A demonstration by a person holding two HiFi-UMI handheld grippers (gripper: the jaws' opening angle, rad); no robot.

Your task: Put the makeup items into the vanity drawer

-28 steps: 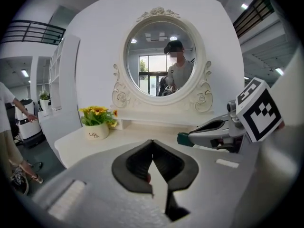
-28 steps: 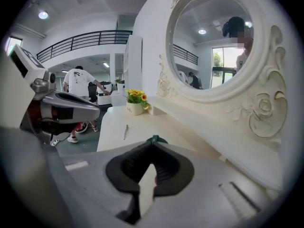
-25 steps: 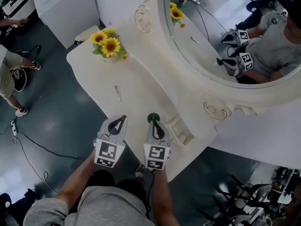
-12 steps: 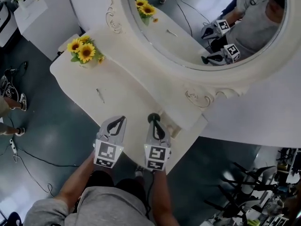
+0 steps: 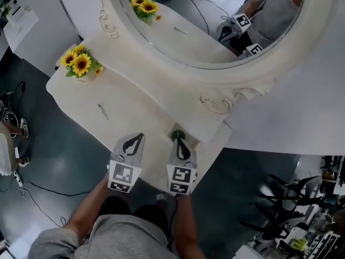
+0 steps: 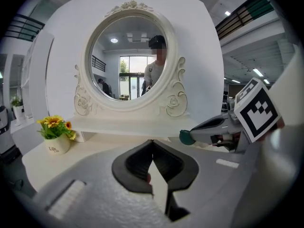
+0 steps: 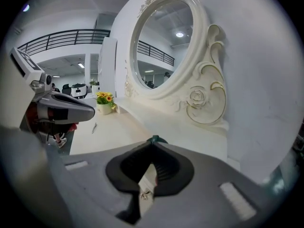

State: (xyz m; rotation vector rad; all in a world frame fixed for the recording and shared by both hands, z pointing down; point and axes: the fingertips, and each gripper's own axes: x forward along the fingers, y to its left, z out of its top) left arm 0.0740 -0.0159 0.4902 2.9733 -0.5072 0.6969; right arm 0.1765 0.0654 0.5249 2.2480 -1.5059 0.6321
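Makeup item (image 5: 176, 135) sits in down-tilted right gripper (image 5: 178, 141), left gripper (image 5: 140, 137) parallel.

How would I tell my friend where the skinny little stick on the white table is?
Find the white vanity table with the big round mirror. On its top, near the front edge and apart from the pot of sunflowers, lies the thin stick. It is the only small thing lying flat there, slim and greyish, not tall and bright like the flowers.
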